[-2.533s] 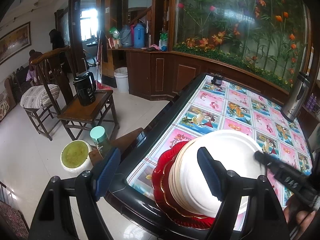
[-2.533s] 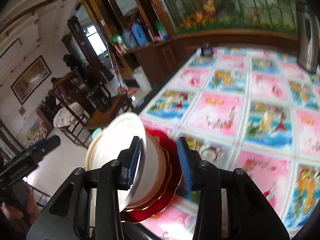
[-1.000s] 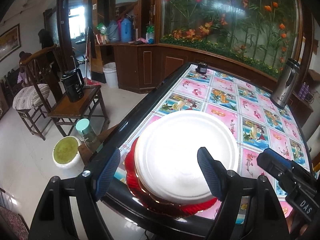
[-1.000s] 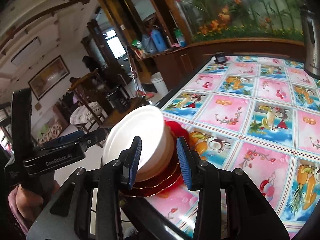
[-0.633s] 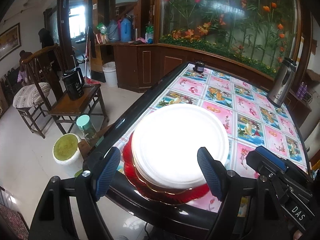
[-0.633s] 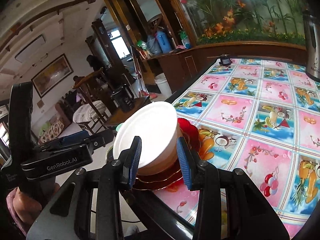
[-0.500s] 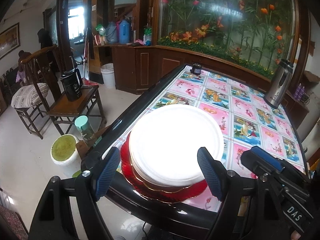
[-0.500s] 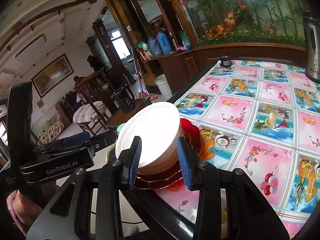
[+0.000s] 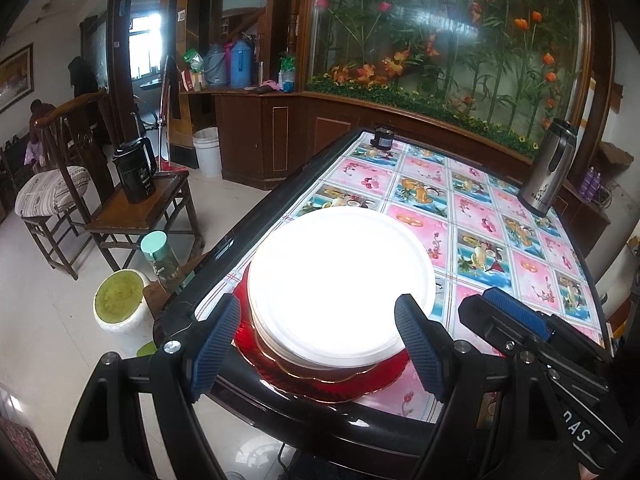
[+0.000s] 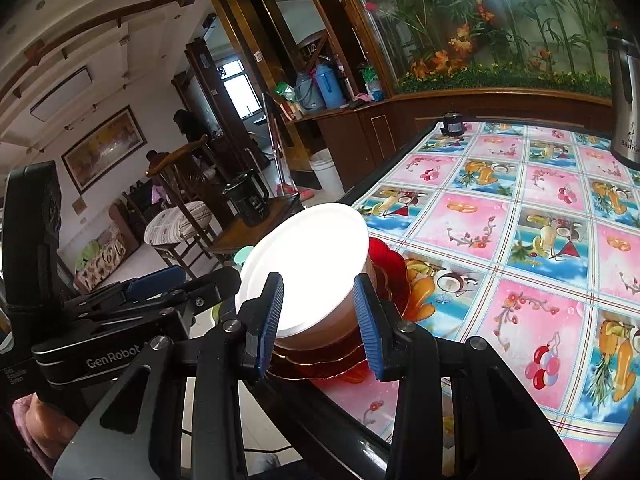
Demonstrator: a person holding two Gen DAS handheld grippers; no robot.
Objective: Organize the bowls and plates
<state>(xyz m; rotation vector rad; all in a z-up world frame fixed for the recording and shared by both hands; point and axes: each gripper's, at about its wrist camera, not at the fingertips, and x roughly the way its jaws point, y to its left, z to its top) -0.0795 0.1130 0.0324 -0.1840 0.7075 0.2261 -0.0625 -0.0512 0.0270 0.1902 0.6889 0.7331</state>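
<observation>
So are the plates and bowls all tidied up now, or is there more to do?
Mostly done, it looks like: the white plates sit stacked on the red plates at the table corner. Nothing is in hand: the left hand-held gripper and right hand-held gripper both hover open by the stack. I see no other loose dishes on the table, so little seems left.

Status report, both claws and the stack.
Left claw open, right claw open, both empty. White plate tops stack on red plate, table edge. Nothing in the way.

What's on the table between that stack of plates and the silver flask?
Nothing: between the plate stack and the silver flask only patterned tablecloth shows, in the left wrist view.
</observation>
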